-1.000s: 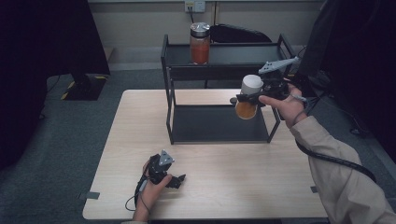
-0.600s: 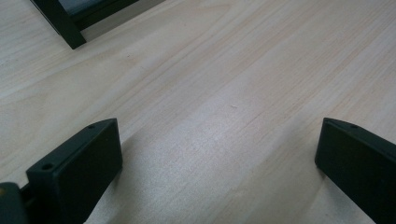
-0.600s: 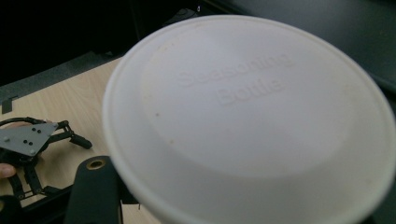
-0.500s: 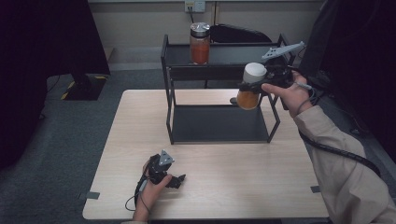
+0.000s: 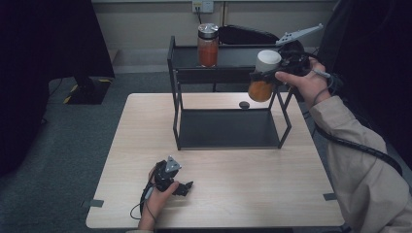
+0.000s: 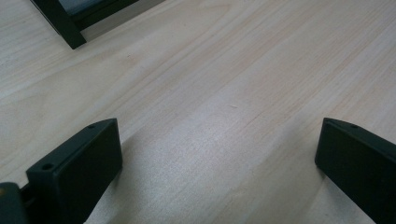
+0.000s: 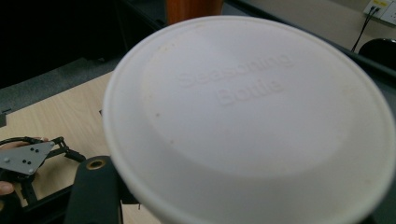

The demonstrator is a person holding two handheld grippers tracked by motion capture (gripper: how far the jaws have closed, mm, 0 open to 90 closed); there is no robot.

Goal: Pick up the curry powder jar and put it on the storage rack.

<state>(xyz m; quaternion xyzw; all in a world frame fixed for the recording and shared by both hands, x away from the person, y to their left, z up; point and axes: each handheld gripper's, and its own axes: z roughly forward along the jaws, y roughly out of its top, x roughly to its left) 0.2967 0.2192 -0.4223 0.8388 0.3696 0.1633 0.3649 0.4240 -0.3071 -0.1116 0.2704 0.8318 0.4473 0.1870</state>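
Pale wood-grain covers the table (image 5: pixel 233 189), which stands on grey carpet before a beige wall with a socket (image 5: pixel 202 6); dark curtains hang at both sides. A black two-tier rack (image 5: pixel 228 128) sits toward the far edge of the table, its lower tray bare. On the upper shelf stands one jar (image 5: pixel 208 44) of orange contents with a metal lid.

The right gripper (image 5: pixel 286 62) holds a second jar (image 5: pixel 262 75) in the air at the right end of the rack, level with the upper shelf and clear of it. The jaws are closed on the jar just below its white cap (image 7: pixel 247 121), which leaves the base free; judged from this hold, the jar is being brought to the shelf beside the first one. The jar tilts slightly, and the cap carries the embossed words "Seasoning Bottle".

The left gripper (image 5: pixel 171 180) rests on the near part of the table, well apart from the rack. Its jaws stand wide apart with nothing between them, apparently parked so as not to obstruct the working arm. A small dark disc (image 5: pixel 244 104) lies on the table behind the rack.
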